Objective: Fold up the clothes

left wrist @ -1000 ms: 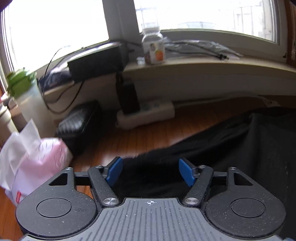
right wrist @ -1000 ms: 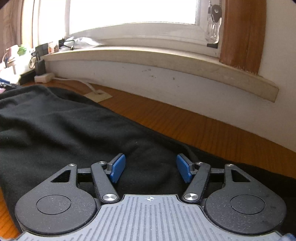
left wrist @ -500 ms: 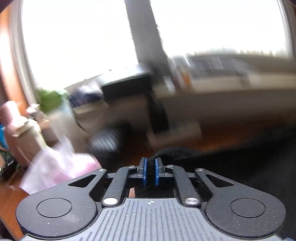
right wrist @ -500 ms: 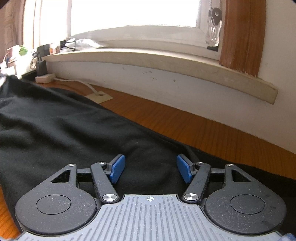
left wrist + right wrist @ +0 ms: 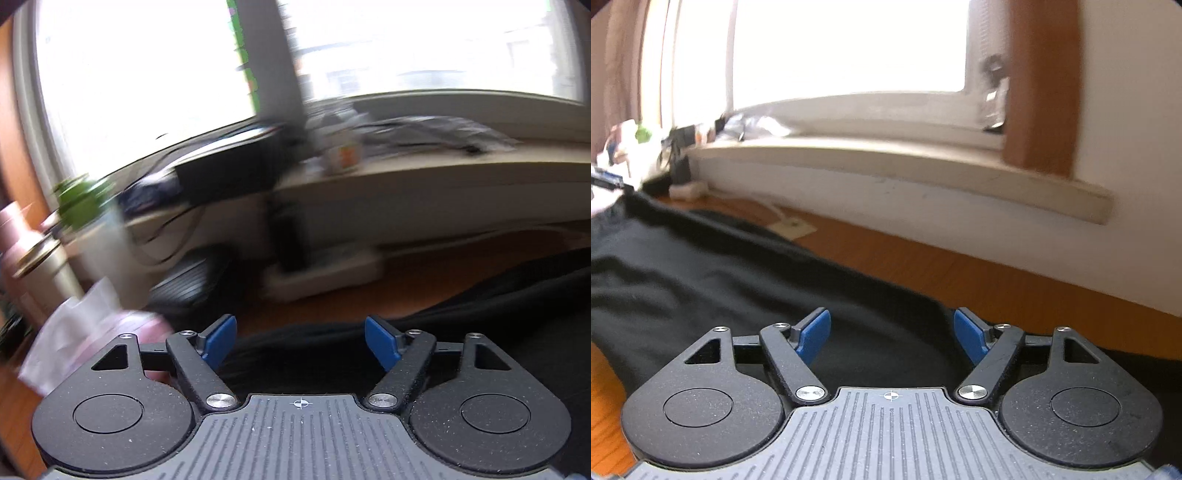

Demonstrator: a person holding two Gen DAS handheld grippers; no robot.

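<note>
Fingers (image 5: pixel 221 341) of the left gripper (image 5: pixel 301 341) stand wide apart, having just been opening; a bunched edge of the black garment (image 5: pixel 480 306) lies between the blue pads, which do not press on it. In this blurred left wrist view the gripper tilts downward toward the far left part of the wooden desk (image 5: pixel 332 302), where the cloth ends short of a white power strip (image 5: pixel 325 275) by the wall, with a pink and white bag (image 5: pixel 85 332) at the left edge.

In the right wrist view, the right gripper (image 5: pixel 892 336) also tilts down, its fingers (image 5: pixel 967 338) spread and just been opening. They hang over the garment's right end, near its far hem, with cloth under the gap and nothing clamped. Bare desk runs along the windowsill (image 5: pixel 923 166).
</note>
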